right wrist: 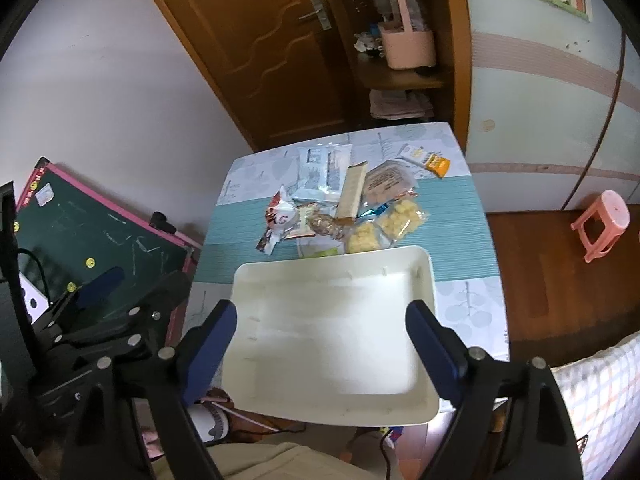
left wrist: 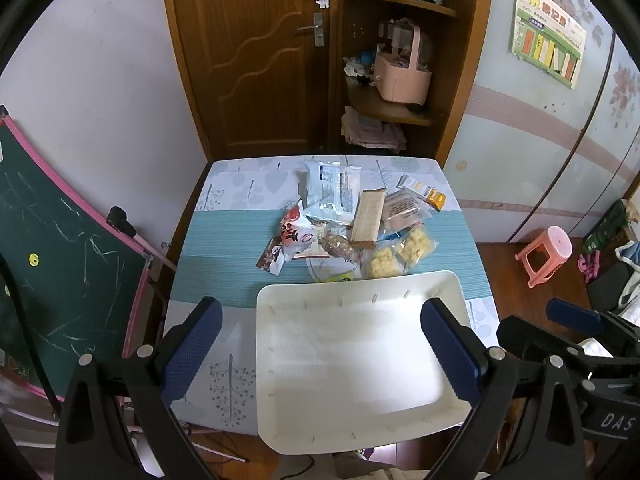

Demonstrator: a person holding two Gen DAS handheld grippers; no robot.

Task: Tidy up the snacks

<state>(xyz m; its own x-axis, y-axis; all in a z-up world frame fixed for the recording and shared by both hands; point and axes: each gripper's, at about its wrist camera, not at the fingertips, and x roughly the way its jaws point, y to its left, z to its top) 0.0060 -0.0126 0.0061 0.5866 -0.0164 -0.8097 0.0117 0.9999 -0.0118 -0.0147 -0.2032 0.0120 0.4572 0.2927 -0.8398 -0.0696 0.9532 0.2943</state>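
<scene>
A pile of snack packets (left wrist: 344,224) lies in the middle of the small table (left wrist: 224,256); it also shows in the right wrist view (right wrist: 340,208). It holds a red and white bag (left wrist: 294,236), a pale blue bag (left wrist: 332,190), a long tan bar (left wrist: 368,220) and yellow puff packs (left wrist: 400,254). An empty white tray (left wrist: 360,360) sits at the table's near edge, overhanging it; it also shows in the right wrist view (right wrist: 332,336). My left gripper (left wrist: 320,352) is open above the tray's near part. My right gripper (right wrist: 320,348) is open above the tray too.
A green chalkboard with a pink frame (left wrist: 60,248) leans at the table's left. A wooden door (left wrist: 256,52) and shelves with a pink basket (left wrist: 400,76) stand behind the table. A pink stool (left wrist: 546,252) is on the floor at the right.
</scene>
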